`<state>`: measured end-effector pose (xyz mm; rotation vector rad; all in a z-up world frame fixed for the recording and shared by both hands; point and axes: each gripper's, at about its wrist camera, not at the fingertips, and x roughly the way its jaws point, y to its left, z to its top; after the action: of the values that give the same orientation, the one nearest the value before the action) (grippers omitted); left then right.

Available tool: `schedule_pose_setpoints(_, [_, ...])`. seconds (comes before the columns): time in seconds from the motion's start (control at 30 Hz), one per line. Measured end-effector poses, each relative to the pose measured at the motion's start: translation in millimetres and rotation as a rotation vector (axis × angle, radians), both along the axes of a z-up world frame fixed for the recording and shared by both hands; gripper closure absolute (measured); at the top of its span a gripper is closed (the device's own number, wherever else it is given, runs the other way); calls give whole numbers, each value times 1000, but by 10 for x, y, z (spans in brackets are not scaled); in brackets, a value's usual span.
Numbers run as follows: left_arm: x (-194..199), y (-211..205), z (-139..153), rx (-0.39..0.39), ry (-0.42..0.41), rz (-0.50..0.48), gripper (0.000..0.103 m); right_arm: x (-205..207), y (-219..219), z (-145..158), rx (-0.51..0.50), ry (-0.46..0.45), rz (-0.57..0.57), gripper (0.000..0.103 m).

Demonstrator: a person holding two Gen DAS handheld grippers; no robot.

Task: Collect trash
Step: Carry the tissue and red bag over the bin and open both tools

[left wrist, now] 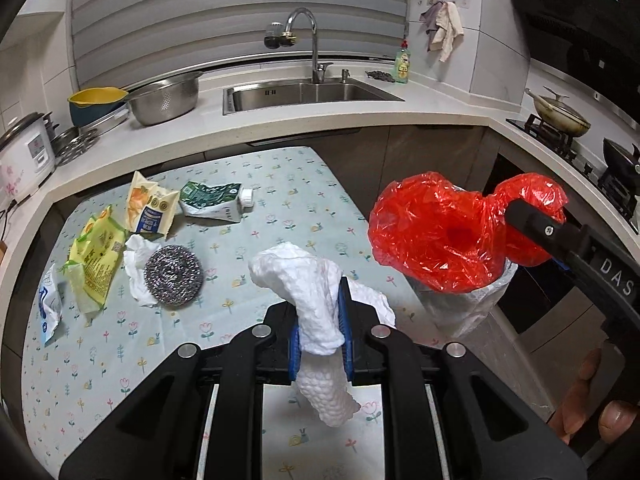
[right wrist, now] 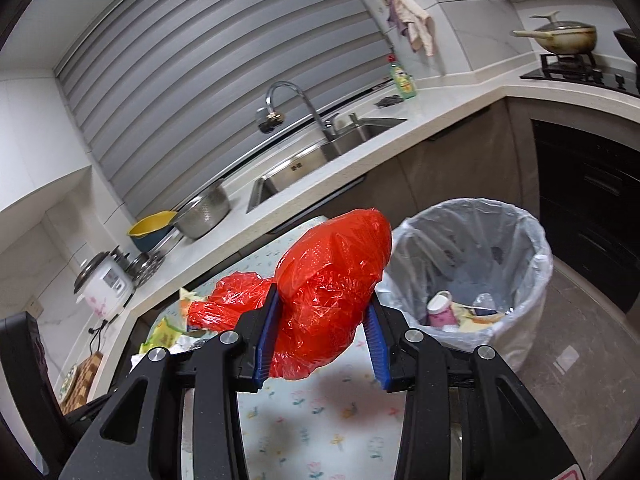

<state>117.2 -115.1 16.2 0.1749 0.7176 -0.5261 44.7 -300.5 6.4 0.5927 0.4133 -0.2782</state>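
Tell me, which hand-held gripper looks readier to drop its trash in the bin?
Probably the right hand-held gripper: its red plastic bag already hangs beside the lined bin. The left holds a white paper towel over the table.

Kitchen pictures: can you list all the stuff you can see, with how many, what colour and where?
red plastic bag: 1, red, in right gripper near bin
paper towel: 1, white, in left gripper
trash bin: 1, clear liner, beside table
steel scourer: 1, silver, on table
carton: 1, green-white, on table
wrappers: several, yellow, table's left
table: 1, floral cloth
sink: 1, steel, counter
left gripper: 1, black, blue pads
right gripper: 1, black, blue pads
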Motion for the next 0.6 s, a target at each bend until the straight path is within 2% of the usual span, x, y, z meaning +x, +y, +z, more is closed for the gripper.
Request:
schedule_pose_setpoints(0.33, [-63, -586, -78, 31, 8, -87, 88, -241, -439, -205, 34, 24, -93, 65])
schedule_pose_setpoints(0.6, [50, -991, -119, 34, 22, -145, 88, -316, -800, -318, 47, 41, -170, 65])
